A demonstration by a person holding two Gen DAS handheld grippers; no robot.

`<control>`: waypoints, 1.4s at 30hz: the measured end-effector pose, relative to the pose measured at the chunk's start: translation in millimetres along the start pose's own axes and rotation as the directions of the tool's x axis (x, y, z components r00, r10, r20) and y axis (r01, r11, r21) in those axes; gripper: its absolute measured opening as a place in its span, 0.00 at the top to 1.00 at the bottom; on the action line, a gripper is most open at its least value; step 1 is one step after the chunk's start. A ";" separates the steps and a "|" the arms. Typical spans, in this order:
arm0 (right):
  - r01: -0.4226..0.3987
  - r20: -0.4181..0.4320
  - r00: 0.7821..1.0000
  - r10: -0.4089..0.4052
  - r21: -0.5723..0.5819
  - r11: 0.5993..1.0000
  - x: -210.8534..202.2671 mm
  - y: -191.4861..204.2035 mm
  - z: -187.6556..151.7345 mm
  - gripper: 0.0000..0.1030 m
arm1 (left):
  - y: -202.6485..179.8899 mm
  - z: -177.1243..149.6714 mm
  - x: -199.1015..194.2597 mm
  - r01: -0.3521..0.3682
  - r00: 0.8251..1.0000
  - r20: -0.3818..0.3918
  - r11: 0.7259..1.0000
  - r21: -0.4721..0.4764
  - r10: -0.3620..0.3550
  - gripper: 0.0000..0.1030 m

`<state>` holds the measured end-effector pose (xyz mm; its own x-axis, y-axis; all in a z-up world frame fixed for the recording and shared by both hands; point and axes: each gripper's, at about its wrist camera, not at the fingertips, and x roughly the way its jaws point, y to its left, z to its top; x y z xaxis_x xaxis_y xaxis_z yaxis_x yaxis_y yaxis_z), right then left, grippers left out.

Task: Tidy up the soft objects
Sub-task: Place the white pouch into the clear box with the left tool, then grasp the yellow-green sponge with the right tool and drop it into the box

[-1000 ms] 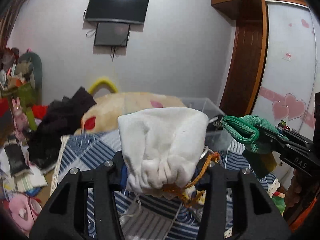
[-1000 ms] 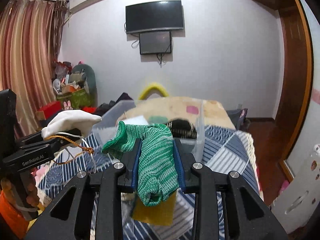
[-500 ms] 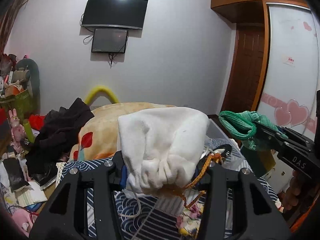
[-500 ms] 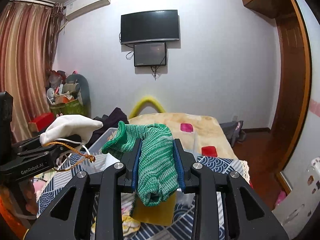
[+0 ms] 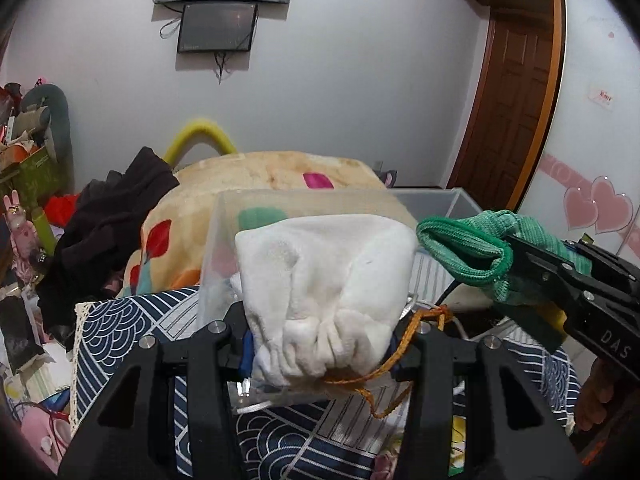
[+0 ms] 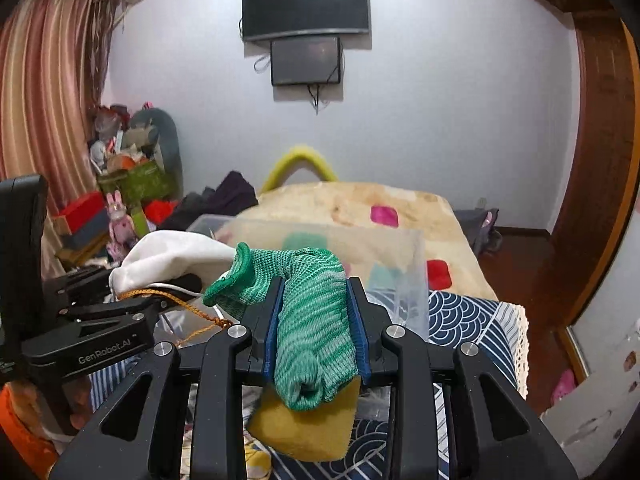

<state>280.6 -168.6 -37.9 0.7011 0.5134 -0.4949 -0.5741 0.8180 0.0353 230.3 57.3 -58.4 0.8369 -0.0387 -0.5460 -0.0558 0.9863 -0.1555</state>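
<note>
Two loads in hand, both short of the clear bin (image 5: pixel 224 248). My left gripper (image 5: pixel 320 344) is clamped on the white drawstring pouch (image 5: pixel 324 280), held just in front of the bin's near wall, orange cord (image 5: pixel 404 344) dangling. My right gripper (image 6: pixel 314 336) pinches a green knit glove (image 6: pixel 312 320) with a yellow sponge (image 6: pixel 308 428) hanging under it. Carry step, I judge; next, lift over the rim and release inside.
</note>
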 end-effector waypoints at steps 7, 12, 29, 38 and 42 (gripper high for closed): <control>0.014 -0.054 0.998 -0.015 -0.014 1.000 8.5 0.5 4.9 0.46 | 5.7 -2.8 22.3 -0.001 0.999 -0.052 1.000 -0.015 0.000 0.53; 0.034 -0.033 0.999 -0.036 -0.046 0.998 -2.3 0.0 1.1 0.36 | 7.8 -2.7 17.1 0.002 0.999 -0.043 1.000 -0.019 -0.003 0.51; 0.015 0.079 0.997 -0.013 -0.018 1.000 -54.2 -6.8 -7.1 0.30 | -7.9 -1.8 -32.4 0.008 0.999 0.041 0.999 0.039 -0.009 0.40; -0.005 0.014 1.000 0.005 -0.016 1.000 -52.8 -9.2 -35.5 0.30 | -11.1 -10.7 -39.8 -0.007 0.999 0.034 0.998 0.064 0.004 0.32; -0.003 -0.042 0.999 0.003 -0.006 1.000 -44.2 -9.9 -57.2 0.31 | -12.5 -13.3 -45.8 -0.022 0.999 0.048 0.997 0.075 0.018 0.27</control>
<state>231.1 -214.3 -66.1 0.6812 0.5042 -0.5309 -0.5789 0.8148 0.0311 185.4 44.6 -42.3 0.8611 -0.0129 -0.5083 -0.0331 0.9961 -0.0814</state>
